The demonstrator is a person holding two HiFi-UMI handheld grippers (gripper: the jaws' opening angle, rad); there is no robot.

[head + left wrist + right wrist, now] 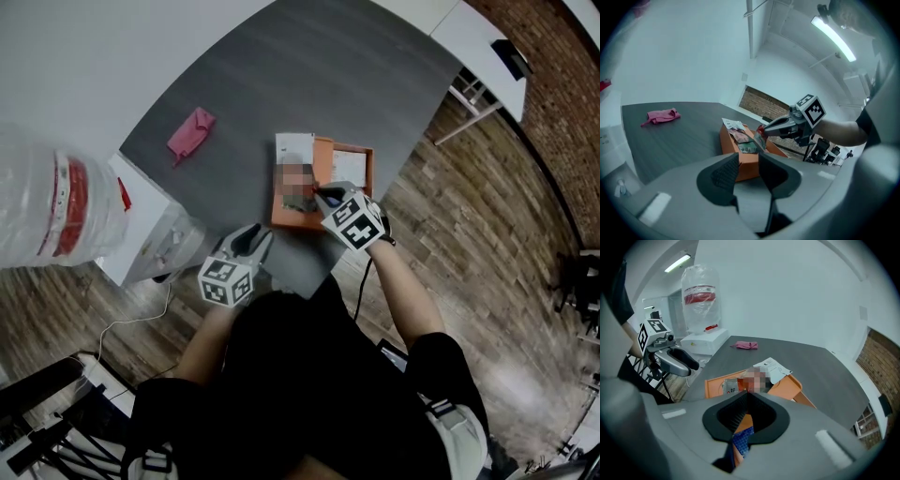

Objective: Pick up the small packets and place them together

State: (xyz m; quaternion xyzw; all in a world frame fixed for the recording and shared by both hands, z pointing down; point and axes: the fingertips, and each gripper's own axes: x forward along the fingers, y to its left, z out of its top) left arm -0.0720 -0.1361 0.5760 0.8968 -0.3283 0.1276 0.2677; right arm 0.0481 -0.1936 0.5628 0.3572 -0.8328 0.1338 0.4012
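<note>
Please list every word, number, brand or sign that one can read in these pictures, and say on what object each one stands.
No text can be read anywhere.
Leaflet in the orange box: printed lines, too small to read.
Packets: print too blurred.
Jug, red label: too blurred.
Marker cubes: black-and-white patterns only, no letters.

Print on packets (747, 148) illegible, nothing readable
</note>
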